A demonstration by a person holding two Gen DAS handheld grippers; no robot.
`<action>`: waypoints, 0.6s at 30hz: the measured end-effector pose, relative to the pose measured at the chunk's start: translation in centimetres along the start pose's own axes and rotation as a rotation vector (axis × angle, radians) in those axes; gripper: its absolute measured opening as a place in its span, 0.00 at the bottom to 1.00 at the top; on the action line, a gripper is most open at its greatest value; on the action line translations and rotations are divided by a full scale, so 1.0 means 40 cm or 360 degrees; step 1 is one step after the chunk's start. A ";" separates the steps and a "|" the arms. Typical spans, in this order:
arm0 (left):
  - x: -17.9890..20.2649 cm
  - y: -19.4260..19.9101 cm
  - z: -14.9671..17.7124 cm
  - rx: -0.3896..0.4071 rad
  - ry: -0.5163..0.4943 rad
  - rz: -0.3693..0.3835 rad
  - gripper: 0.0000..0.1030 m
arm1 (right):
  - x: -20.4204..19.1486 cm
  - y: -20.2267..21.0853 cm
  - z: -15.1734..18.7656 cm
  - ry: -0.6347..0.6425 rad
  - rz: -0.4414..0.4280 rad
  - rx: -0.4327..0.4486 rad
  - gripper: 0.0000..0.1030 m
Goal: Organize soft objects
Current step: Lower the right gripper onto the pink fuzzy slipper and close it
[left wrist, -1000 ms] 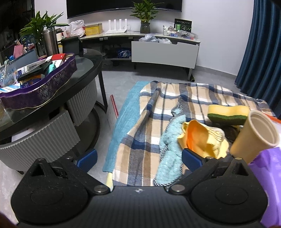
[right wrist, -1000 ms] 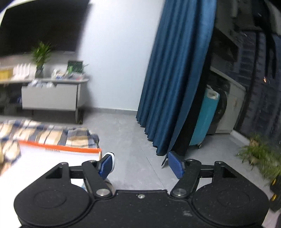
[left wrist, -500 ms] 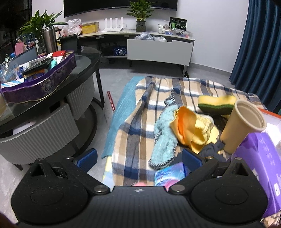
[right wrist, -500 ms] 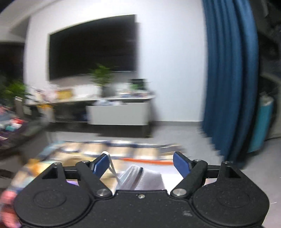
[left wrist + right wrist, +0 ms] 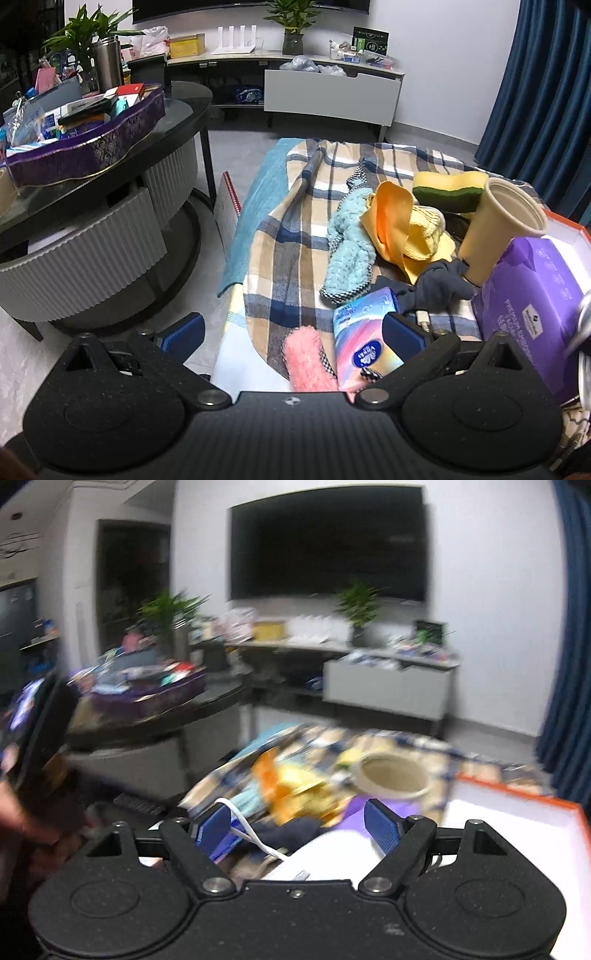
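Observation:
A pile of soft things lies on a plaid blanket [image 5: 295,236]: a light blue knitted cloth [image 5: 347,243], an orange-yellow cloth [image 5: 402,229], a dark grey cloth [image 5: 436,284], a pink fluffy piece [image 5: 306,358] and a yellow-green sponge [image 5: 447,186]. My left gripper [image 5: 291,332] is open and empty above the blanket's near edge. My right gripper [image 5: 299,825] is open and empty above the pile [image 5: 295,786]; its view is blurred.
A beige paper cup [image 5: 498,225], a purple wipes pack [image 5: 532,306], a tissue pack [image 5: 365,339] and a white cable [image 5: 251,834] lie among the cloths. An orange-edged white box [image 5: 517,812] is at the right. A round black table [image 5: 110,184] with a purple tray stands left.
The left gripper has drawn back, so the tissue pack and pink piece now show. The right gripper has swung left from the curtain to face the pile.

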State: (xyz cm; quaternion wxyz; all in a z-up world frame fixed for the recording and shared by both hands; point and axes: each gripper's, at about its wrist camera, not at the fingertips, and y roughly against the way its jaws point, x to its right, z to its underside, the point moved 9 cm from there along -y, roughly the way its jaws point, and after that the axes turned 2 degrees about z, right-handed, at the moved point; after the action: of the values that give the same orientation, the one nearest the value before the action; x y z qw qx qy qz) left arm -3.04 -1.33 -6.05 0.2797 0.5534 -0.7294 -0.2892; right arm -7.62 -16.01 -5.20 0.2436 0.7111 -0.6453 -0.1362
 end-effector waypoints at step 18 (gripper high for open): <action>-0.002 0.011 0.038 -0.0007 0.0028 0.0072 1.00 | -0.226 0.069 0.039 0.0355 -0.0231 0.0235 0.91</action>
State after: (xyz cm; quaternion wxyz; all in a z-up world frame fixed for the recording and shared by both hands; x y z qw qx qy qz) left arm -4.42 -0.99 -6.78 0.2937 0.5387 -0.7386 -0.2795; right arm -11.92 -7.53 -6.16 0.2503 0.7827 -0.5693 -0.0258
